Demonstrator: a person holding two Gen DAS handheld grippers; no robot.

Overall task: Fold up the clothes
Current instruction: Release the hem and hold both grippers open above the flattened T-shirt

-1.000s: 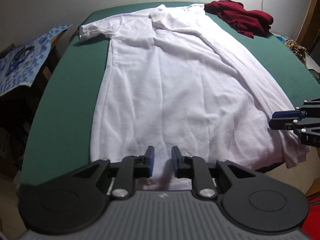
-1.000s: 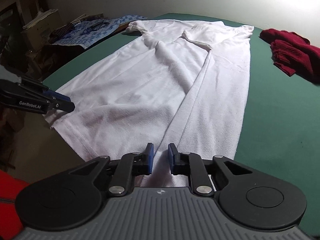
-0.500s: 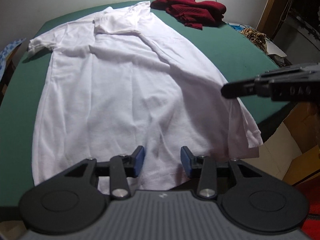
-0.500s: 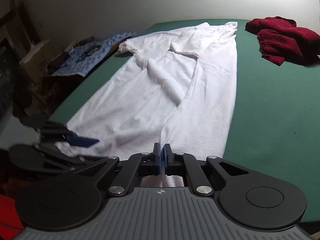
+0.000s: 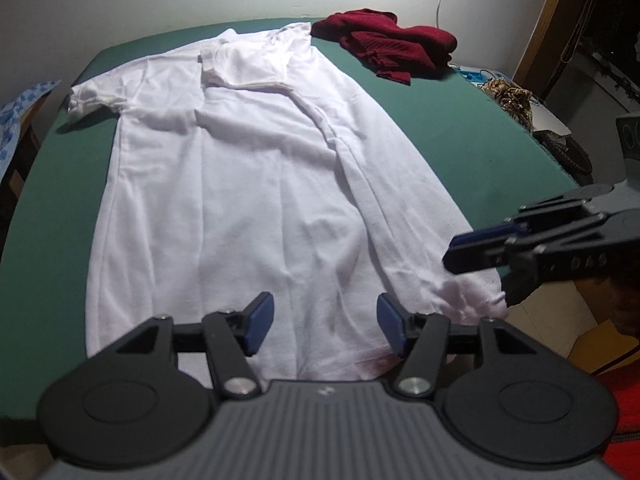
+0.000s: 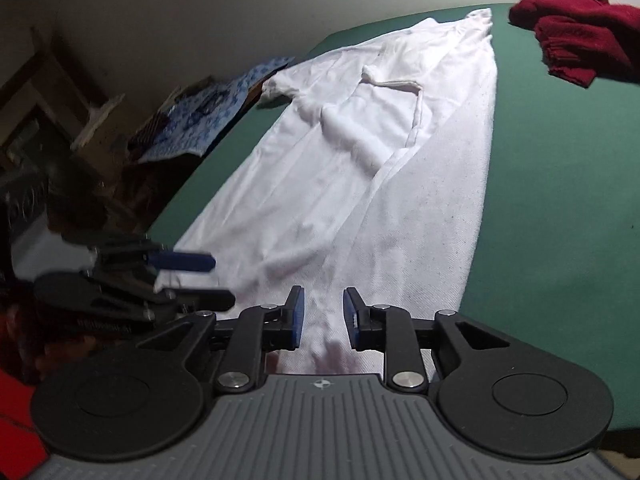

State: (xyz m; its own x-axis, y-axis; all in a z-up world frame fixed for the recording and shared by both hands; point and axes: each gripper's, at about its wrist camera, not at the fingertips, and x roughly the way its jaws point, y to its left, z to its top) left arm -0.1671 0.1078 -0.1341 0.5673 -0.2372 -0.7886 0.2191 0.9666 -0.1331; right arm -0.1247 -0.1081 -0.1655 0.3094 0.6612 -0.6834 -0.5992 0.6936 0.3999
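Note:
A white short-sleeved shirt [image 5: 260, 184] [image 6: 360, 200] lies flat on the green table [image 5: 460, 120] [image 6: 560, 200], collar at the far end. Its right side and sleeve are folded in over the body. My left gripper [image 5: 325, 312] hovers over the near hem, its jaws opening, with cloth beneath them but nothing pinched. My right gripper [image 6: 323, 304] sits above the hem at the folded edge. Its jaws are opening too, apart from the fabric seen through the gap. Each gripper shows in the other's view: the right gripper [image 5: 480, 248] and the left gripper [image 6: 192, 276].
A crumpled dark red garment [image 5: 392, 44] [image 6: 576, 40] lies at the table's far right corner. A blue patterned cloth [image 6: 200, 116] covers clutter off the left side. A brown patterned item [image 5: 508, 96] and wooden furniture stand beyond the right edge.
The left jaws have spread steadily wider. The right jaws shut fully, then parted again. The right gripper has rolled, so its view of the table now tilts.

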